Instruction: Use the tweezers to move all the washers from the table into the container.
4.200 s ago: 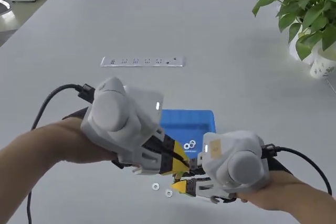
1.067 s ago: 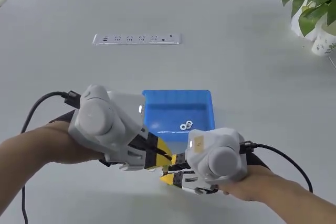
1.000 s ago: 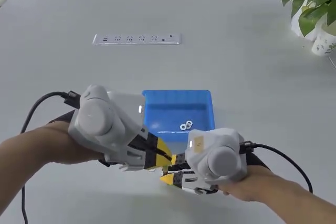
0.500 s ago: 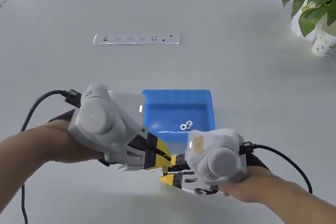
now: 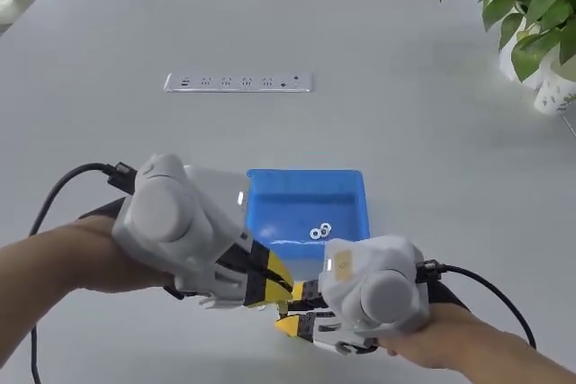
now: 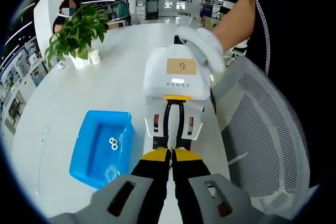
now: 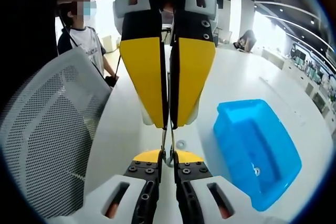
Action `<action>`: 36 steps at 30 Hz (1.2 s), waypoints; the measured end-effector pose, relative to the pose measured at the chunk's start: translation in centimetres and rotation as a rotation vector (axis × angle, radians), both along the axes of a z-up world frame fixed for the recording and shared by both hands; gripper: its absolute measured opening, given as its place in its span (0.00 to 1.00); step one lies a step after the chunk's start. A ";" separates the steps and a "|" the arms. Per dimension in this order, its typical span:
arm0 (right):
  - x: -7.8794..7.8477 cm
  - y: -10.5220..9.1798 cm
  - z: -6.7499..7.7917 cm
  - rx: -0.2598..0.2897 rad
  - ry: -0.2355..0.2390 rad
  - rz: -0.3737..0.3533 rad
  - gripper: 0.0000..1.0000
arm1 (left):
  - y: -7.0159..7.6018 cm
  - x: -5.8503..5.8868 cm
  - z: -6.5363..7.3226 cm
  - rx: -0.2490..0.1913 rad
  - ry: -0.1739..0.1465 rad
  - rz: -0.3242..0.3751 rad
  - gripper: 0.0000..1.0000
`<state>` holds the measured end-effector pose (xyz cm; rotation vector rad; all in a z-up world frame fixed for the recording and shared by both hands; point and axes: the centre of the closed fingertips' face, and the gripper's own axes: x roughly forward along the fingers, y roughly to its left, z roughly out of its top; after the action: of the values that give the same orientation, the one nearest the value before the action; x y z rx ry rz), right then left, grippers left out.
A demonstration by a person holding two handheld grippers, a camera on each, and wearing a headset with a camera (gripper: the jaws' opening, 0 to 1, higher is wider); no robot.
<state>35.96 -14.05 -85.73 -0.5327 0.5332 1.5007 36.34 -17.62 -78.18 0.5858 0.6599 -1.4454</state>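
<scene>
My left gripper [image 5: 281, 287] and right gripper [image 5: 286, 323] meet jaw to jaw just in front of the blue container [image 5: 306, 188]. In the right gripper view, thin metal tweezers [image 7: 167, 139] run from the left gripper's shut yellow jaws down into my right gripper [image 7: 168, 157], which is also shut on them. One washer [image 7: 181, 144] lies on the white table beside the tweezer tips. A few washers [image 5: 319, 232] lie inside the container, also seen from the left gripper as washers [image 6: 112, 143] in the container [image 6: 94, 150]. The left gripper [image 6: 171, 153] faces the right one's white body.
A white power strip [image 5: 239, 83] lies further back on the table. A potted plant [image 5: 526, 15] stands at the far right. A mesh chair [image 6: 262, 129] sits at the table's near edge, and a person [image 7: 84, 35] stands behind it. A black cable [image 5: 63, 195] trails from the left gripper.
The head camera has shifted a little. Both grippers stay pressed together in front of the container. The loose washers seen on the table 4.2 s ago are now covered by the grippers.
</scene>
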 end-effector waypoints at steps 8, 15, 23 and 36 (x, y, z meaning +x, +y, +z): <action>0.1 0.0 1.0 0.012 -0.006 -0.006 0.10 | -0.1 0.0 1.1 -0.002 0.001 -0.004 0.05; 0.4 0.1 2.3 0.016 -0.021 0.001 0.10 | 0.0 0.2 2.3 -0.002 -0.006 -0.007 0.05; 1.1 0.2 3.7 0.029 -0.036 0.001 0.10 | -0.1 0.8 3.8 -0.007 -0.021 -0.011 0.05; 3.0 0.2 5.8 0.039 -0.069 0.005 0.10 | -0.2 2.5 5.8 -0.016 -0.056 -0.016 0.05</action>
<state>38.93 -13.84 -79.94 -0.5540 0.4488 1.4894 38.84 -17.80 -72.37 0.6185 0.6005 -1.4426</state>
